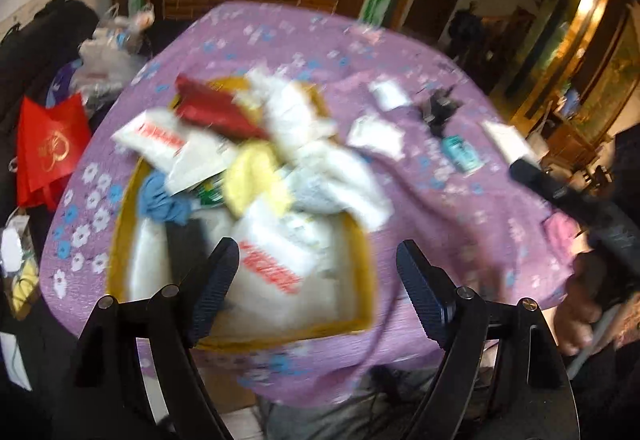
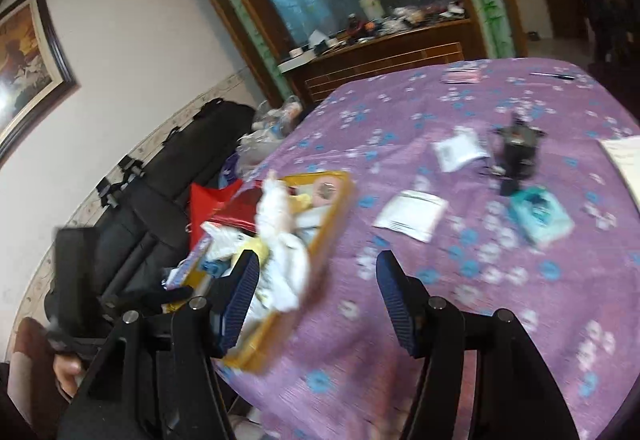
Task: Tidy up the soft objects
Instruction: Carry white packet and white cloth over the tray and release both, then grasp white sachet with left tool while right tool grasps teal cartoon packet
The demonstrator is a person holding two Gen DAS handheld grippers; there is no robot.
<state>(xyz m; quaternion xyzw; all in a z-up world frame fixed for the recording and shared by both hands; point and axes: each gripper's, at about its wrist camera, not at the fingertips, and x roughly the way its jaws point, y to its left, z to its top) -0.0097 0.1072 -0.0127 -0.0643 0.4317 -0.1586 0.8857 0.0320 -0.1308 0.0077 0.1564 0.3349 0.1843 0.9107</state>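
A yellow box point(image 1: 362, 272) sits on the purple flowered tablecloth point(image 1: 460, 207), heaped with soft things: white packets with red print point(image 1: 276, 264), a red pouch point(image 1: 216, 111), a yellow cloth point(image 1: 256, 179), a blue cloth point(image 1: 160, 199) and white cloths point(image 1: 336, 175). My left gripper point(image 1: 316, 292) is open and empty just above the box's near side. In the right wrist view the box point(image 2: 332, 224) lies at the table's left edge. My right gripper point(image 2: 314, 300) is open and empty over the cloth beside the box. Both views are blurred.
White packets point(image 2: 412, 215) point(image 2: 458, 149), a teal pack point(image 2: 540, 215) and a black object point(image 2: 516, 147) lie on the tablecloth right of the box. A red bag point(image 1: 48, 151) and black luggage point(image 2: 168, 167) stand left of the table. A wooden cabinet point(image 2: 380, 55) stands behind.
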